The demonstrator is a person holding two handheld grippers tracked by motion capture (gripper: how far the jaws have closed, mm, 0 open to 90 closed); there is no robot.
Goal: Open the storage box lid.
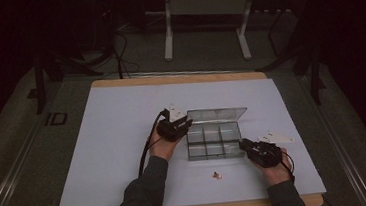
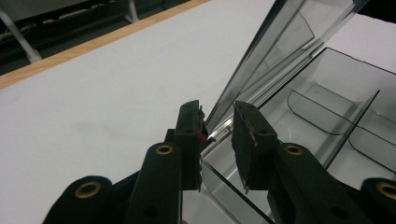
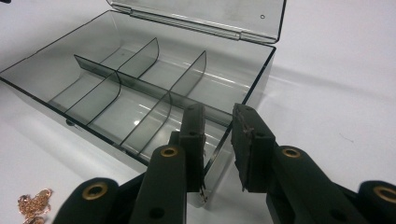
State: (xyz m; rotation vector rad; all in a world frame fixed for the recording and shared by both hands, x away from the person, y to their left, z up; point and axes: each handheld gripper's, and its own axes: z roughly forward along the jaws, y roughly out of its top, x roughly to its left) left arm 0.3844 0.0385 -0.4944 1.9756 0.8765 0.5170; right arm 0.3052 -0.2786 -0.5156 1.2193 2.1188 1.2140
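The clear compartment box point(image 1: 213, 141) lies at the desk's point(image 1: 114, 139) centre with its lid up. The left gripper point(image 2: 217, 140), at the box's 10 o'clock corner, has its fingers spread around the wall by the hinge, and the right gripper point(image 3: 218, 144) straddles the 4 o'clock corner wall, not clearly pinching. The light box could slide or tip if one side pushes harder, and the small copper chain point(image 1: 218, 175) at 6 o'clock could be knocked away.

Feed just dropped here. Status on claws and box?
Left claw straddles box corner by hinge, right claw straddles near corner. Lid up. Chain loose on table.
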